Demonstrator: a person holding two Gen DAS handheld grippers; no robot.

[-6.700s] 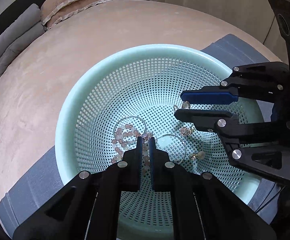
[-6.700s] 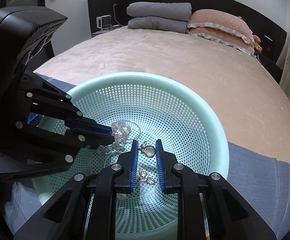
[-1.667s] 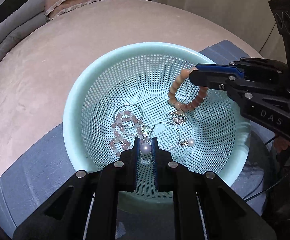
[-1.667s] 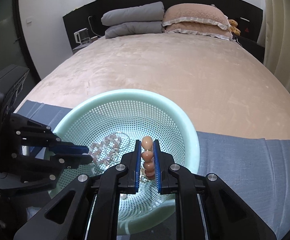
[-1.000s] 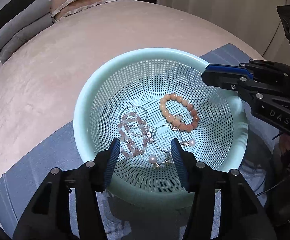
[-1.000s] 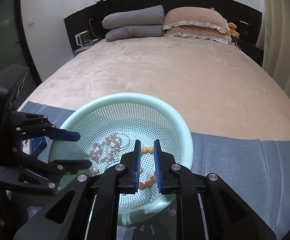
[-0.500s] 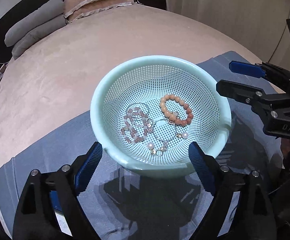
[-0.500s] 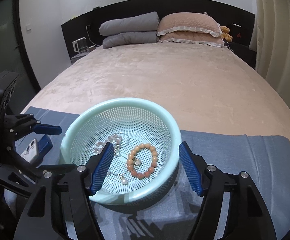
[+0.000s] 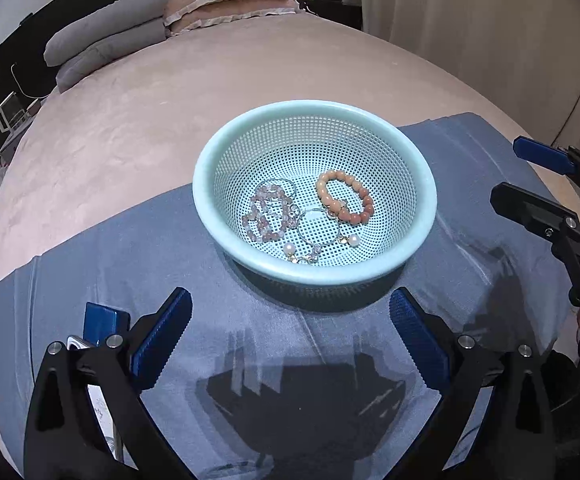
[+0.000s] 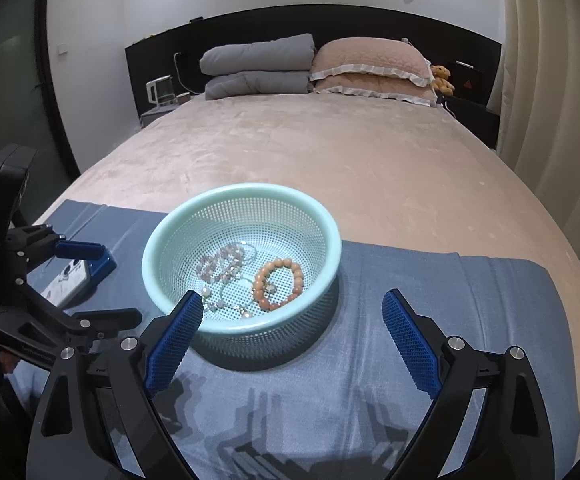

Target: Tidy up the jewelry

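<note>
Card [image 10: 65,280] print probably unreadable

soft, even indoor light from overhead. the basket [image 10: 242,216] and both tools throw hard-edged, doubled shadows onto the blue cloth [image 10: 430,292] toward the camera. both views are sharp at the centre, with strong fisheye bending and black corners; the bed [image 9: 138,112] bulges like a dome.

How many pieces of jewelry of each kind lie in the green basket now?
Orange bead bracelet: 1
Pale pink bead bracelet: 1
Thin wire hoops: 2
Pearl pieces: 2
Total: 6, all inside the mint-green basket; the small silver charms are too tangled to count.
</note>
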